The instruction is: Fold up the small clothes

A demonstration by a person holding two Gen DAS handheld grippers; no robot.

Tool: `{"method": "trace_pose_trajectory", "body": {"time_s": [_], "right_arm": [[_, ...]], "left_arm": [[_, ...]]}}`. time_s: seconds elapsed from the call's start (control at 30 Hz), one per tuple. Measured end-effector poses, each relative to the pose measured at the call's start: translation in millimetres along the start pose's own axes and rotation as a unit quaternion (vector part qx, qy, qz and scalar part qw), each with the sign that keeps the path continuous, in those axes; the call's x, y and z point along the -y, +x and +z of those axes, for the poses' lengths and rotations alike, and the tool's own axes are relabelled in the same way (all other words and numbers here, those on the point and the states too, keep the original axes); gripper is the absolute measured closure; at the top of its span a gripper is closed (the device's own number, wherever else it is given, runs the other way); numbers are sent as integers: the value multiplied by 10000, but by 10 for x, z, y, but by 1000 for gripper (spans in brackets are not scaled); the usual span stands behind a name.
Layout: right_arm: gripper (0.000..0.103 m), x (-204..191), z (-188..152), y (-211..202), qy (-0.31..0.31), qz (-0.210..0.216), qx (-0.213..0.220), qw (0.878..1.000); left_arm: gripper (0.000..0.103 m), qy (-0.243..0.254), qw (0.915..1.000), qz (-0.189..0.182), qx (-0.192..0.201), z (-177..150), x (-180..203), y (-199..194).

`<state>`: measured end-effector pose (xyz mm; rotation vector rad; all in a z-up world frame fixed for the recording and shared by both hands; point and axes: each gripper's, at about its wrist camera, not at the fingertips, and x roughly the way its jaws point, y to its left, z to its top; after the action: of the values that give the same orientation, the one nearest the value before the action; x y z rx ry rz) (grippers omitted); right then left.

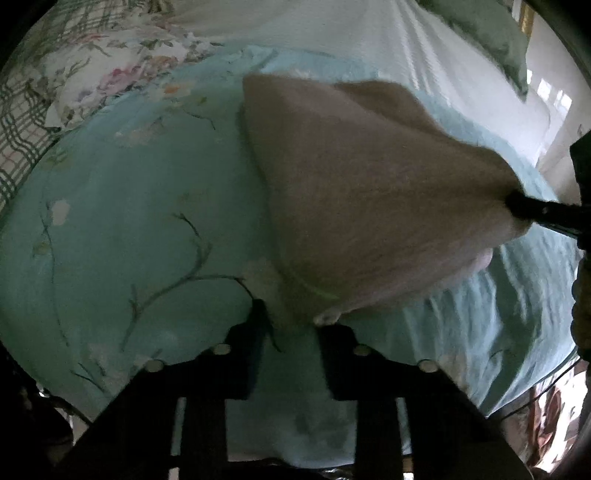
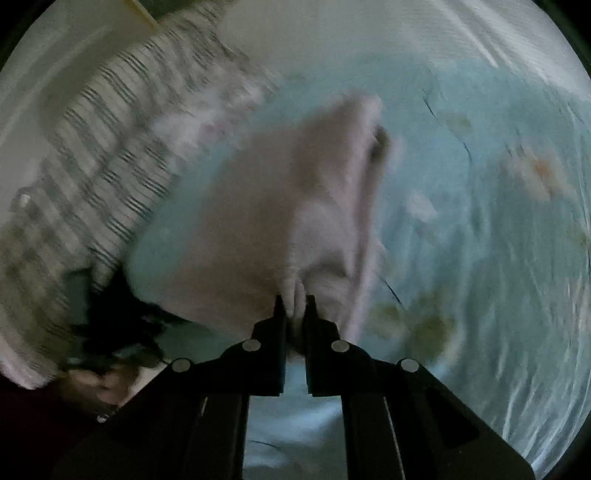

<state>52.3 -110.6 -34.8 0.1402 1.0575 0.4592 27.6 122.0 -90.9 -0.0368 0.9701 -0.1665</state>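
Observation:
A small pale pink garment (image 1: 362,192) hangs stretched above a light blue floral bedspread (image 1: 129,206). In the left wrist view my left gripper (image 1: 295,321) has its jaws apart, with the garment's lower corner just at the fingertips and not pinched. The right gripper's dark fingers (image 1: 532,210) pinch the garment's right corner at the right edge. In the right wrist view my right gripper (image 2: 295,302) is shut on a bunched fold of the garment (image 2: 280,206), which hangs ahead of it. The left gripper shows as a dark blur (image 2: 114,325) at lower left.
A floral pillow (image 1: 110,74) and a green plaid cloth (image 1: 18,122) lie at the far left of the bed. A white sheet (image 1: 351,33) covers the far side. A green pillow (image 1: 491,37) sits at the top right. The plaid cloth (image 2: 103,158) also shows left in the right wrist view.

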Motion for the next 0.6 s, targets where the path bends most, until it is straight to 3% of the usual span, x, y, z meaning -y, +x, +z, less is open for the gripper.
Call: {"method": "trace_pose_trajectory", "body": {"time_s": [0.1, 0.3, 0.37, 0.4, 0.43, 0.5, 0.6], "right_arm": [[95, 112, -98, 150, 184, 20, -52, 9998], [87, 196, -21, -73, 449, 85, 27, 9990], [66, 187, 71, -243, 512, 36, 315, 9982], [46, 186, 114, -280, 557, 39, 460, 9974], [34, 195, 170, -356, 622, 59, 693, 9956], [34, 203, 320, -425, 671, 100, 1080, 9918], [34, 165, 605, -320, 631, -160, 1223, 9904]], "left_arm": [[81, 63, 9998, 161, 36, -33, 51, 35], [81, 117, 9998, -65, -117, -75, -93, -62], [81, 148, 9998, -113, -73, -91, -181, -165], [81, 132, 9998, -176, -18, -93, -230, -226], [81, 112, 9997, -228, 39, -115, -243, -293], [81, 41, 9991, -392, 180, -74, -313, -404], [81, 60, 9976, -561, 399, 14, -309, -500]]}}
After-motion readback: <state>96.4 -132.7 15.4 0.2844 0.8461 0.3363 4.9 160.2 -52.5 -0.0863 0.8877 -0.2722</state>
